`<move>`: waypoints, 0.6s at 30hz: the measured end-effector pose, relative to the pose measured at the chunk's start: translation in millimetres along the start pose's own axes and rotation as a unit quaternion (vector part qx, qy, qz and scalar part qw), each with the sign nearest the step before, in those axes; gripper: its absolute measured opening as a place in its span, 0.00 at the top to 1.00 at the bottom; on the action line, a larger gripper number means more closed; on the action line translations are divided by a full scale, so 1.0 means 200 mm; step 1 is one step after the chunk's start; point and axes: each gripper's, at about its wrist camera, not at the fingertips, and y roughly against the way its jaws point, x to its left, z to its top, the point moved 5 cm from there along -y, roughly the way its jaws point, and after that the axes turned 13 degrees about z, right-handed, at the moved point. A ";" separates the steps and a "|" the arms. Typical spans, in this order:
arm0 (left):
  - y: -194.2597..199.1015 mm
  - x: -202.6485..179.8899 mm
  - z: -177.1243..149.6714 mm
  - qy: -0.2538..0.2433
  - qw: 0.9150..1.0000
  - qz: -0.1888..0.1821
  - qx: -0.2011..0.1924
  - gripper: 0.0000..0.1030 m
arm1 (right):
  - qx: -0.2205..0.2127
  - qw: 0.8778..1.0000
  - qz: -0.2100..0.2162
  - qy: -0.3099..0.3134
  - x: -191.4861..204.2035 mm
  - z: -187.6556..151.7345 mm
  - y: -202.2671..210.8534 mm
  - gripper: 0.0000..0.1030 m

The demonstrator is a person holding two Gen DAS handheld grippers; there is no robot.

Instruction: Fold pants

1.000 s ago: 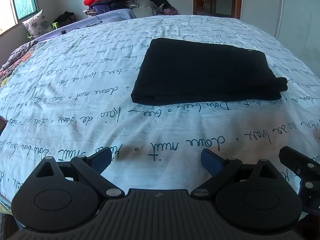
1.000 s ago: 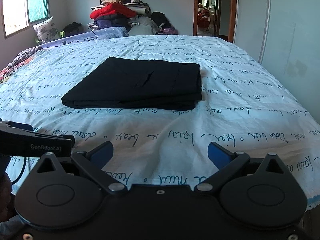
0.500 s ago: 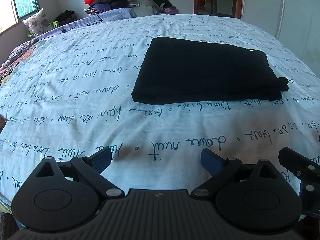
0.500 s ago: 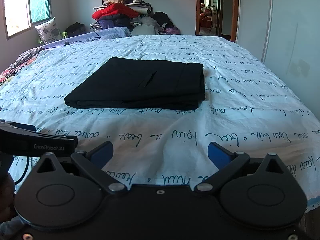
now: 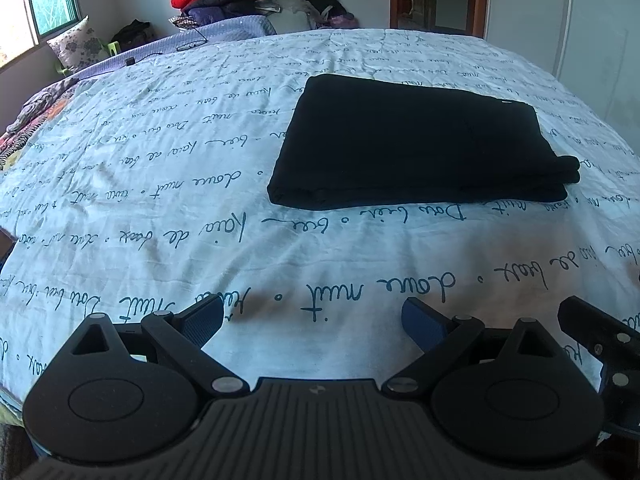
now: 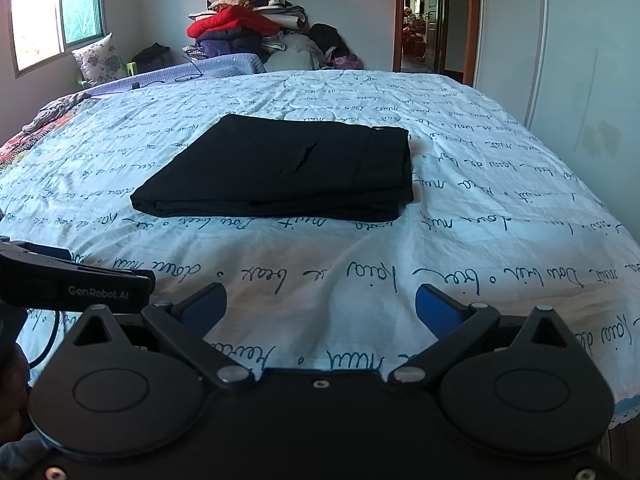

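Black pants lie folded into a flat rectangle on the bed, seen right of centre in the left wrist view and as the same pants near the middle of the right wrist view. My left gripper hangs open over the sheet near the bed's front edge, well short of the pants, with nothing between its blue pads. My right gripper is open too, empty, and equally far back from the pants. The left device shows at the left edge of the right wrist view.
The bed carries a white sheet printed with dark script. A heap of clothes is stacked at the far end, with a flowered pillow by the window. A doorway opens at the back right, beside a white wardrobe.
Both views have drifted slightly; the pants appear a little higher and farther to the right in the frames. The pants themselves have not moved, and both grippers stay open.
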 end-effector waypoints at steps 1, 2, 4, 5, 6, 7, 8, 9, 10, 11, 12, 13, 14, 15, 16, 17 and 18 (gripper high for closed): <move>0.00 0.00 0.00 0.000 1.000 0.000 0.000 0.06 | 0.000 1.000 0.000 0.000 0.00 0.00 0.00 0.01; 0.00 0.00 0.00 0.000 1.000 0.000 0.000 0.06 | 0.001 1.000 0.000 0.000 0.00 0.00 0.00 0.01; 0.00 0.00 0.00 -0.001 1.000 0.000 -0.001 0.06 | 0.000 1.000 0.000 0.002 0.00 0.00 0.00 0.01; 0.00 0.00 0.00 -0.002 1.000 0.000 -0.001 0.06 | 0.000 1.000 0.000 0.003 0.00 0.00 0.00 0.01; 0.00 0.00 0.00 -0.002 1.000 0.000 -0.001 0.06 | 0.000 1.000 0.000 0.003 0.01 0.00 0.00 0.01; 0.00 0.00 0.00 -0.002 1.000 0.000 -0.001 0.06 | 0.000 1.000 0.000 0.003 0.01 0.00 0.00 0.01; 0.00 0.00 0.00 -0.002 1.000 0.000 -0.001 0.06 | -0.001 1.000 0.000 0.003 0.01 0.00 0.00 0.01; 0.00 0.00 0.00 -0.002 1.000 0.000 -0.001 0.06 | 0.000 1.000 0.000 0.003 0.01 0.00 0.00 0.01; 0.00 0.00 0.00 -0.002 1.000 0.000 -0.001 0.06 | 0.000 1.000 0.000 0.003 0.01 0.00 0.00 0.01; 0.00 0.00 0.00 -0.002 1.000 0.000 -0.001 0.06 | 0.000 1.000 0.000 0.004 0.01 0.00 0.00 0.01; 0.00 0.00 0.00 -0.002 1.000 0.000 -0.001 0.06 | 0.000 1.000 0.000 0.004 0.01 0.00 0.00 0.01; 0.00 0.00 0.00 -0.002 1.000 0.000 -0.001 0.06 | 0.000 1.000 0.000 0.004 0.01 0.00 0.00 0.01; 0.00 0.00 0.00 -0.002 1.000 0.000 -0.001 0.06 | 0.000 1.000 0.001 0.004 0.01 0.00 0.00 0.01; 0.00 0.00 0.00 -0.002 1.000 0.000 -0.001 0.06 | 0.000 1.000 0.000 0.004 0.01 0.00 0.00 0.01; 0.00 0.00 0.00 -0.002 1.000 0.000 -0.001 0.06 | 0.000 1.000 0.000 0.004 0.01 0.00 0.00 0.01; 0.00 0.00 0.00 -0.002 1.000 0.000 -0.001 0.06 | 0.001 1.000 0.001 0.005 0.01 0.00 0.00 0.01; 0.00 0.00 0.00 -0.002 1.000 0.000 -0.001 0.06 | 0.001 1.000 0.001 0.005 0.01 0.00 0.00 0.01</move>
